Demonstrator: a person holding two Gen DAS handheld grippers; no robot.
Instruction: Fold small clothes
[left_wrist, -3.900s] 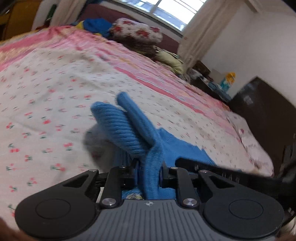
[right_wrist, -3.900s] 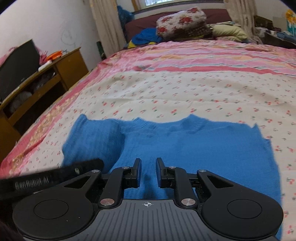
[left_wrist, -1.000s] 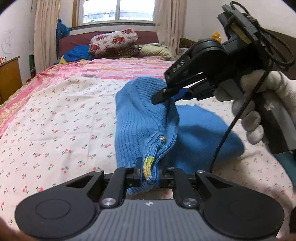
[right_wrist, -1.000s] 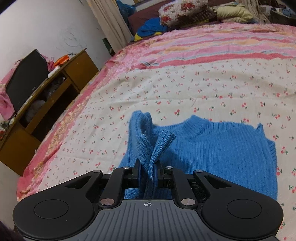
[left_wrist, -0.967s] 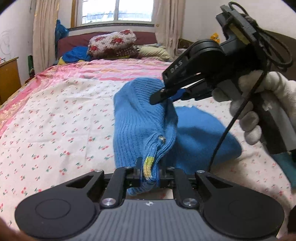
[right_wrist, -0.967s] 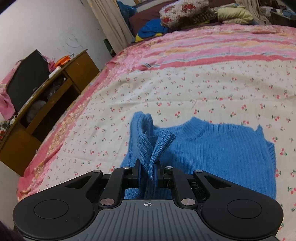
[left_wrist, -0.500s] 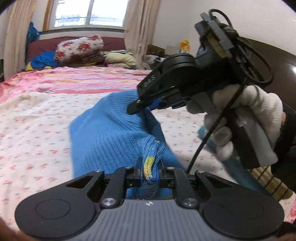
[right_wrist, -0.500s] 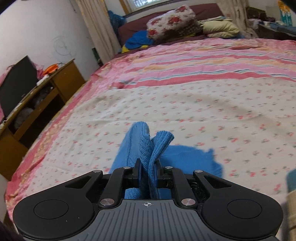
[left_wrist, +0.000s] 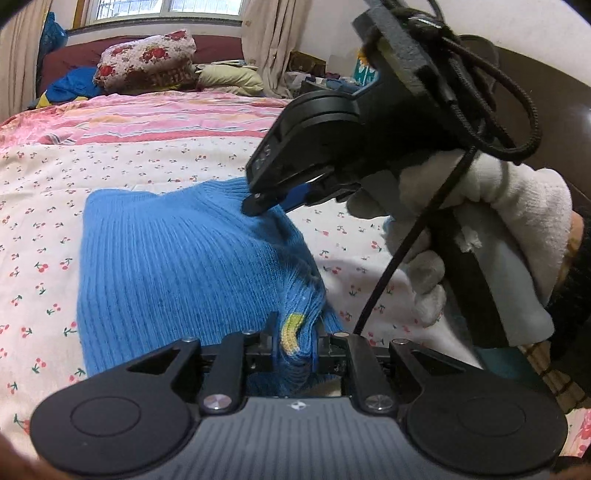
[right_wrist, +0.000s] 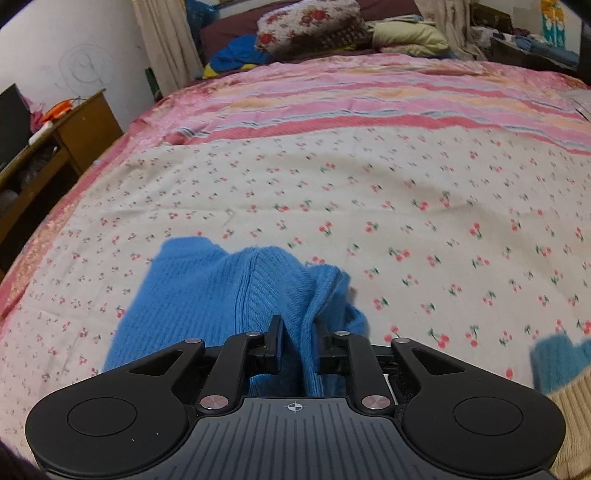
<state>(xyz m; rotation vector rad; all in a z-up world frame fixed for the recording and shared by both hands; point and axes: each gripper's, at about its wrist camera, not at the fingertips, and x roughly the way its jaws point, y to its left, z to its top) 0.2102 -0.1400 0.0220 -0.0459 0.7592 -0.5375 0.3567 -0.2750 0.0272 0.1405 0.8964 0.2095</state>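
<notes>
Gripping on both sides: my left gripper (left_wrist: 294, 341) is clenched on a bunched edge of the blue sweater (left_wrist: 177, 273), with a small yellow patch (left_wrist: 290, 330) of knit showing right between the fingers. My right gripper (right_wrist: 300, 341) is likewise clamped on a fold of the same sweater (right_wrist: 207, 295); cloth fills the gap between its fingers.

In the left wrist view the right gripper (left_wrist: 258, 201) comes in from 2 o'clock, its tip pinching the sweater's upper edge near centre. A white-gloved hand (left_wrist: 480, 236) holds its handle at 3 o'clock, with a black cable (left_wrist: 391, 266) hanging down from it.

The sweater sits on the bedspread (left_wrist: 147, 173), cream with small red cherries. Its body spreads toward 9 o'clock in the left view, and the held edge rises off the bed between the two grippers. In the right wrist view the sweater lies at 7 to 8 o'clock of centre, ridged up into the fingers.

Pink striped bedding (right_wrist: 351, 96) lies at 12 o'clock, with a floral pillow (right_wrist: 306, 22) beyond it. A wooden desk (right_wrist: 55, 147) stands at 10 o'clock. Another blue knit piece (right_wrist: 557, 362) shows at 4 o'clock in the right view, touching something cream-coloured; I cannot tell what.
</notes>
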